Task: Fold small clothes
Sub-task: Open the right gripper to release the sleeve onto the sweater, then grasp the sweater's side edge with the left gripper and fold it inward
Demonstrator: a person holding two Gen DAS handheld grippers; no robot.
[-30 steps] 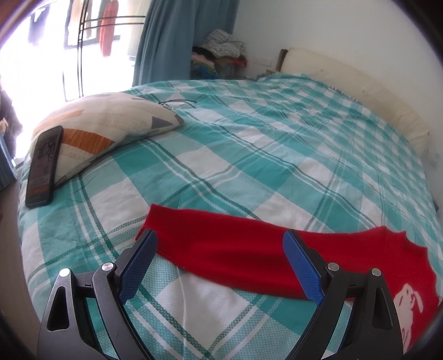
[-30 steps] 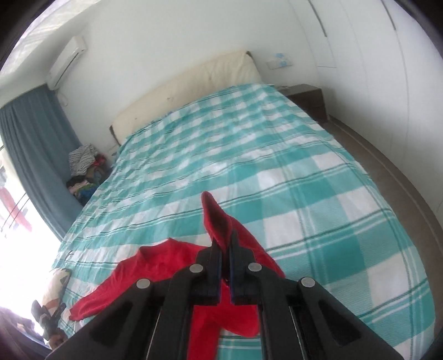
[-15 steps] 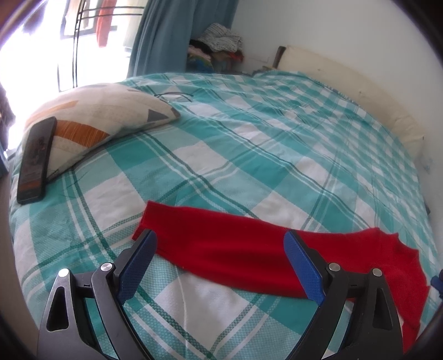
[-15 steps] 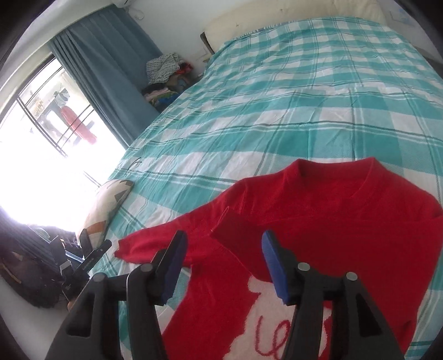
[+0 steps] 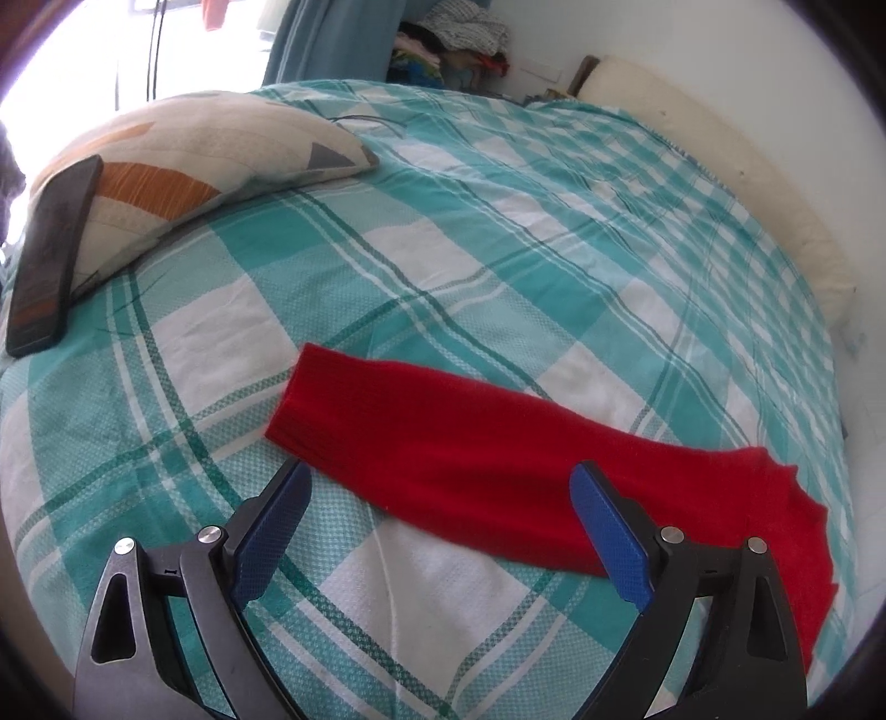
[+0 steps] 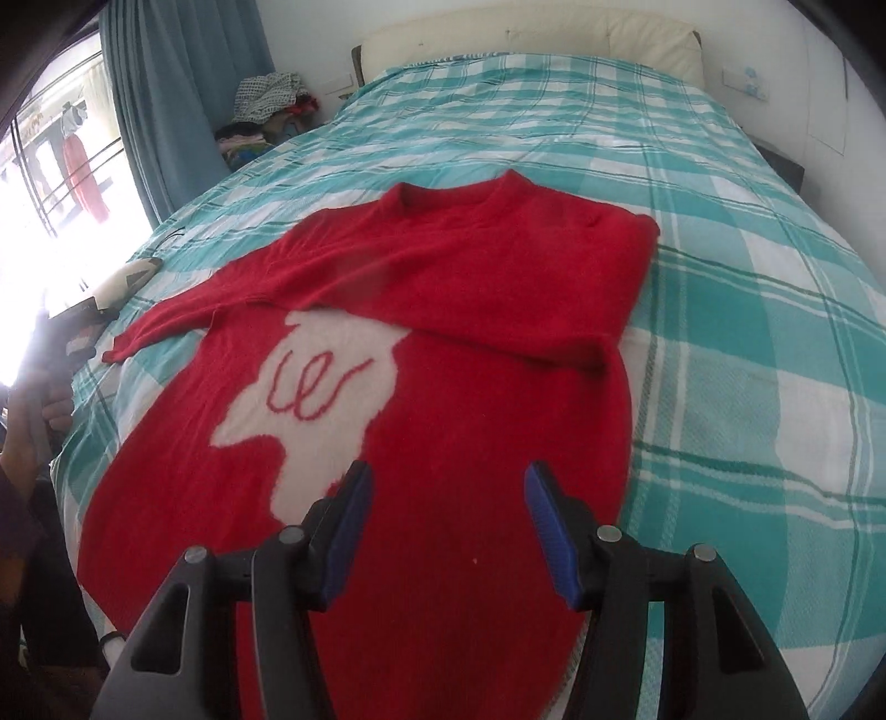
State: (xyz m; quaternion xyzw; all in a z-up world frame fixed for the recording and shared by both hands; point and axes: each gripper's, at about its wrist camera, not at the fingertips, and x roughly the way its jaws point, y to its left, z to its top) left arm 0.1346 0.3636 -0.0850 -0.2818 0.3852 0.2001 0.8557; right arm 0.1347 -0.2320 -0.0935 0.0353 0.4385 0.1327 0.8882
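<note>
Teal-checked bedding [image 6: 747, 332] is carrying the red sweater [image 6: 443, 310], which is lying face up near the foot of the bed with its white motif showing. One sleeve is already lying folded across the chest, its cuff ending near the sweater's right edge; the other sleeve [image 5: 454, 443] is stretching flat out to the side, with its cuff pointing toward the pillow [image 5: 183, 160].

You are hovering your right claw [image 6: 446, 526] over the lower body of the sweater, jaws having just been opening and now spread with nothing between them. Your left claw [image 5: 437, 531] is also spread wide and empty, sitting just short of the outstretched sleeve.

Judging by this, you are working through the sleeve folds, and the next move is probably asking you to pinch that free sleeve near the cuff and carry it across the chest, keeping it flat.

Around you, a phone [image 5: 50, 260] is leaning on the pillow, blue curtains [image 6: 183, 94] are hanging by the bright window, and a clothes pile [image 6: 266, 116] is sitting beside the headboard [image 6: 526, 33].
</note>
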